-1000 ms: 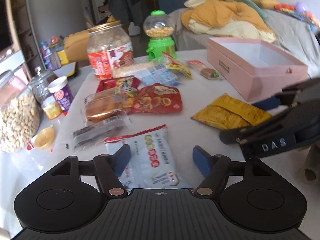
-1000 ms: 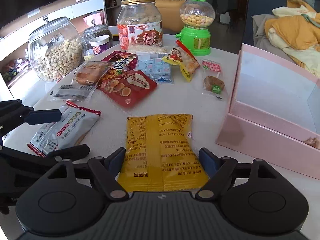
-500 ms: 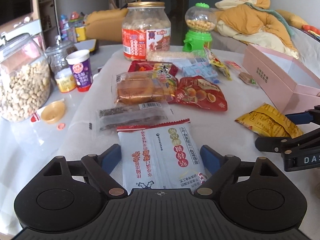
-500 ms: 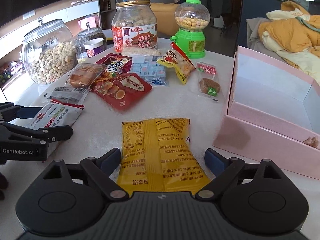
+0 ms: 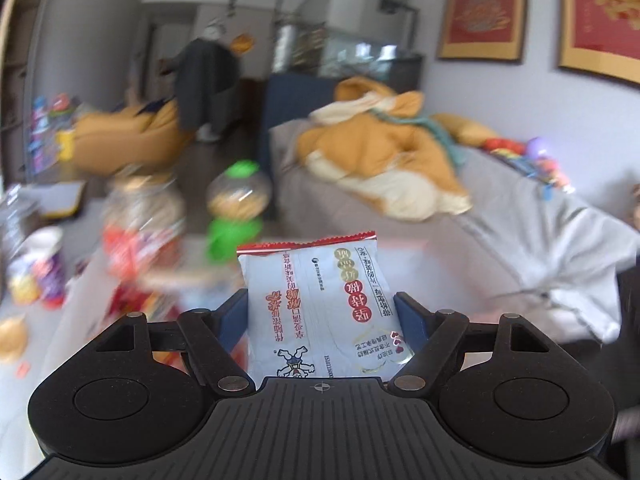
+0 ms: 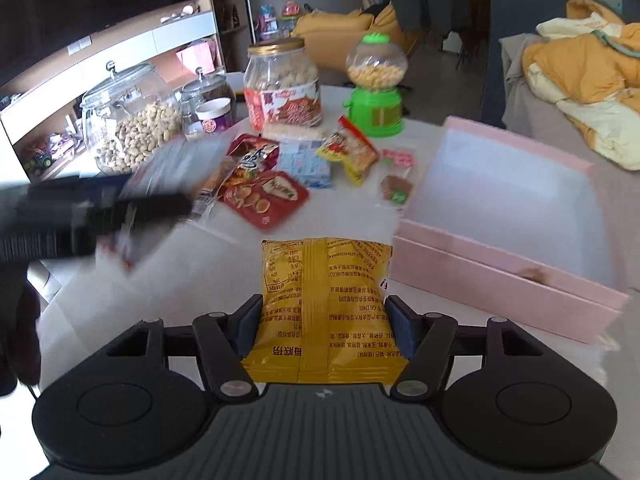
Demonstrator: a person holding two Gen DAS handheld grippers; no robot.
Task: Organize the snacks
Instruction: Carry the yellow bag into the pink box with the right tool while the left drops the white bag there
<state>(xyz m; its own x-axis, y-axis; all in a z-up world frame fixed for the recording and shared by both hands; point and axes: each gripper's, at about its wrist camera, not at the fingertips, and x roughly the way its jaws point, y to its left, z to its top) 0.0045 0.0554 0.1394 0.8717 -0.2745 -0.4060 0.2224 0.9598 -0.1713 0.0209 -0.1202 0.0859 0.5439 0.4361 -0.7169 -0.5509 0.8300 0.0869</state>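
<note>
- The left hand-held gripper (image 5: pixel 320 316) is clamped on a white snack packet (image 5: pixel 320 308) with a red top seam; both blue pads press its side edges, and its jaws have just been closing a little onto the packet between them.
- That packet is lifted off the counter and stands upright in the jaws, its red seam uppermost against the blurred room beyond.
- The right hand-held gripper (image 6: pixel 322 326) is clamped on a yellow snack packet (image 6: pixel 324 304), a blue pad against each side, and its jaws have just been closing onto it.
- The yellow packet is raised above the counter (image 6: pixel 120 292), printed back facing the camera, its far edge pointing toward the middle of the spread.
- In the right wrist view the left hand-held gripper shows as a dark, blurred shape at the left edge, above the counter.
- Just to the right of the yellow packet sits an open pink box (image 6: pixel 512 216), its pale inside bare where visible.
- Further out lie a red packet (image 6: pixel 264 196), a pale blue packet (image 6: pixel 306 164), a yellow-and-red packet (image 6: pixel 352 150) and a small wrapped sweet (image 6: pixel 396 190).
- At the counter's far edge stand a gold-lidded jar (image 6: pixel 282 84), a green candy dispenser (image 6: pixel 376 88) and a large glass jar of nuts (image 6: pixel 128 120).
- Beyond, a yellow quilt (image 6: pixel 588 72) lies heaped on a bed.
</note>
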